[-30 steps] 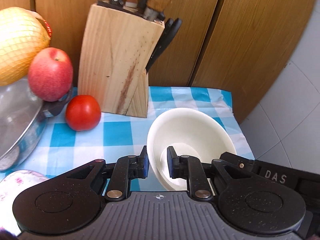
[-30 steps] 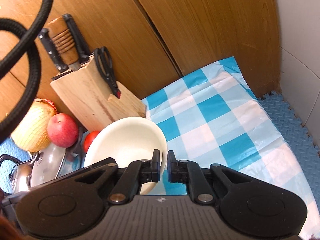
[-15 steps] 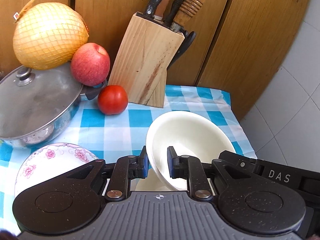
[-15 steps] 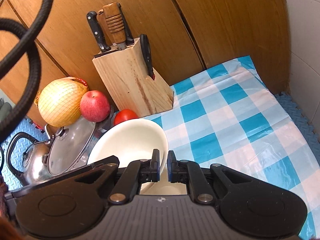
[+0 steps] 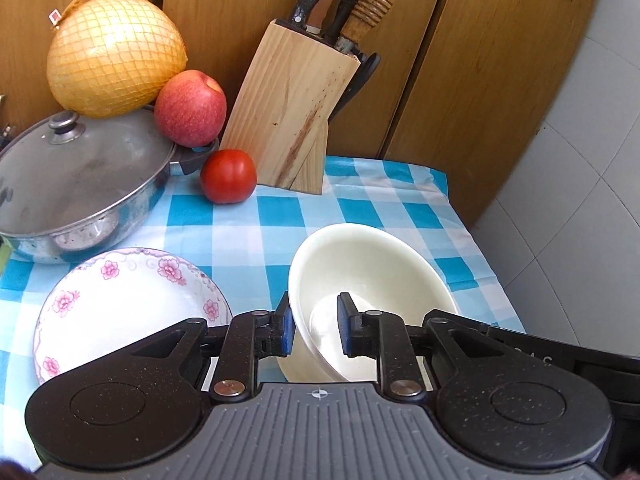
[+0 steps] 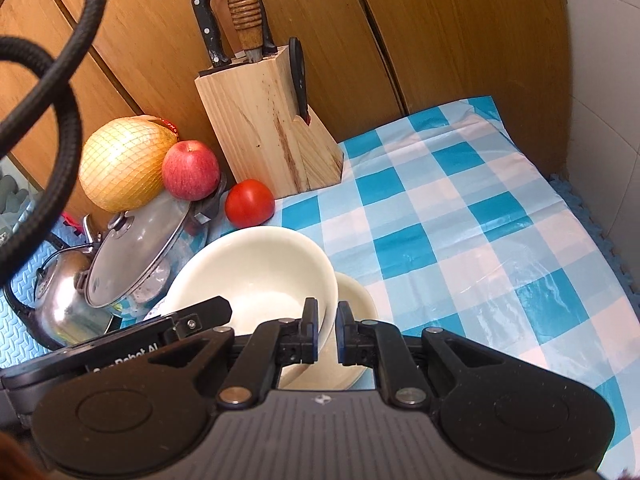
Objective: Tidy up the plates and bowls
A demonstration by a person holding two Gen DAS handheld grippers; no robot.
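A cream bowl (image 5: 380, 264) (image 6: 248, 272) hangs tilted between both grippers above the blue-checked cloth. My left gripper (image 5: 314, 320) pinches the bowl's left rim. Its jaws are opening, with the rim still between the pads. My right gripper (image 6: 324, 320) is shut on the opposite rim. Each gripper's black body shows at the edge of the other's view. A second cream dish (image 6: 356, 296) lies just under the bowl. A white plate with pink flowers (image 5: 120, 308) rests on the cloth to the left of the bowl.
Behind stand a lidded steel pot (image 5: 80, 176), a netted pomelo (image 5: 116, 60), an apple (image 5: 190, 108), a tomato (image 5: 228, 176) and a wooden knife block (image 5: 292, 120) against wooden doors. A steel kettle (image 6: 60, 292) sits far left. The cloth's right edge (image 6: 580, 216) meets a tiled wall.
Both grippers have carried the cream bowl back from the knife block and toward the left. The pot, the flowered plate and the second cream dish have come into view.
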